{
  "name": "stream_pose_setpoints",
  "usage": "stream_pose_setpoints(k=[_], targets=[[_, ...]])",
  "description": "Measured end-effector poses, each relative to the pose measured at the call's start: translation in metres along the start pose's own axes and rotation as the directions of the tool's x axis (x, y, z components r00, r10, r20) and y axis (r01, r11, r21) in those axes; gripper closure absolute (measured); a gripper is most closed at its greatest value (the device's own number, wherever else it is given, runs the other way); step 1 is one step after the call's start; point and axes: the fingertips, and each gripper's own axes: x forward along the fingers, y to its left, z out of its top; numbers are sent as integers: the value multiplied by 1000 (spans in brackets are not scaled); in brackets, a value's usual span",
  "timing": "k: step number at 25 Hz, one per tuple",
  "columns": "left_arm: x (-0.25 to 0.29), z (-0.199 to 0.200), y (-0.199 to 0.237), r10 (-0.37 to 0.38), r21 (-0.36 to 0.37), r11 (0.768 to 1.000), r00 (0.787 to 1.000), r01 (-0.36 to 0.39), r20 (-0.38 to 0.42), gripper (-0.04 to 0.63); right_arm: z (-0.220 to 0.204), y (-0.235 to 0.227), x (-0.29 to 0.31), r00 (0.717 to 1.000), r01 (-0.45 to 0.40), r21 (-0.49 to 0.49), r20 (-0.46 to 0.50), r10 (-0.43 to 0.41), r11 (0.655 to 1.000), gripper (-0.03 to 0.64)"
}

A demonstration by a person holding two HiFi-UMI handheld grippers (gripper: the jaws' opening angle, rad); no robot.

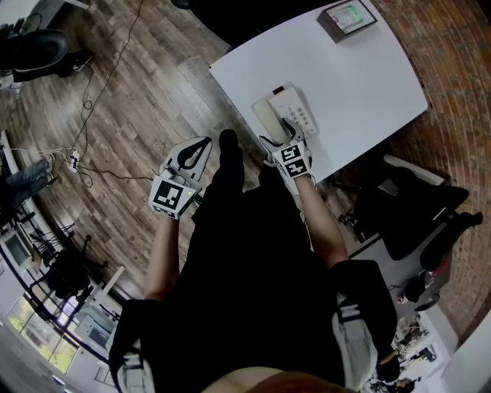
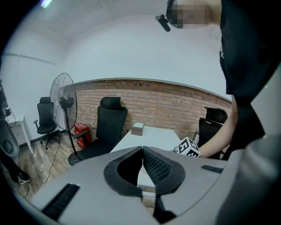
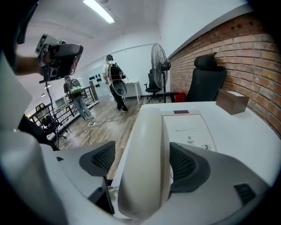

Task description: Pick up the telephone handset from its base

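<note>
A cream telephone handset (image 1: 268,119) rests on its white base (image 1: 295,107) at the near edge of the white table (image 1: 360,84). My right gripper (image 1: 282,140) is at the handset's near end. In the right gripper view the handset (image 3: 147,127) runs lengthwise between the jaws of that gripper (image 3: 141,149). The left pad (image 3: 99,159) stands clear of it with a gap. The right pad (image 3: 184,163) lies beside the base (image 3: 189,129). The right gripper is open. My left gripper (image 1: 198,150) hangs over the floor left of the table, jaws shut (image 2: 142,149) on nothing.
A small grey box (image 1: 347,17) sits at the table's far end. Black office chairs (image 2: 109,123) and a standing fan (image 2: 61,99) line the brick wall. Cables (image 1: 92,100) run over the wooden floor. Two people (image 3: 114,81) stand far off.
</note>
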Motion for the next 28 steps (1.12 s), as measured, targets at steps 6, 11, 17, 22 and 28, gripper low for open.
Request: stream_pose_setpoints(k=[6, 11, 17, 22, 28], targets=[[0, -1, 2, 3, -2, 1000, 1000, -3, -1, 575, -3, -2, 1, 1000, 11, 6, -6, -11, 1000, 291], [-1, 0, 3, 2, -4, 1000, 1000, -2, -1, 575, -3, -3, 2, 1000, 20, 11, -16, -19, 1000, 313], [0, -1, 2, -1, -5, 1000, 1000, 1, -2, 575, -2, -5, 2, 999, 30, 13, -23, -30, 999, 334], [-2, -2, 2, -2, -3, 1000, 1000, 2, -2, 575, -4, -7, 2, 998, 49, 9, -30, -48, 999, 351], [-2, -3, 2, -7, 1, 1000, 1000, 7, -7, 575, -5, -10, 3, 996, 80, 31, -32, -79, 996, 368]])
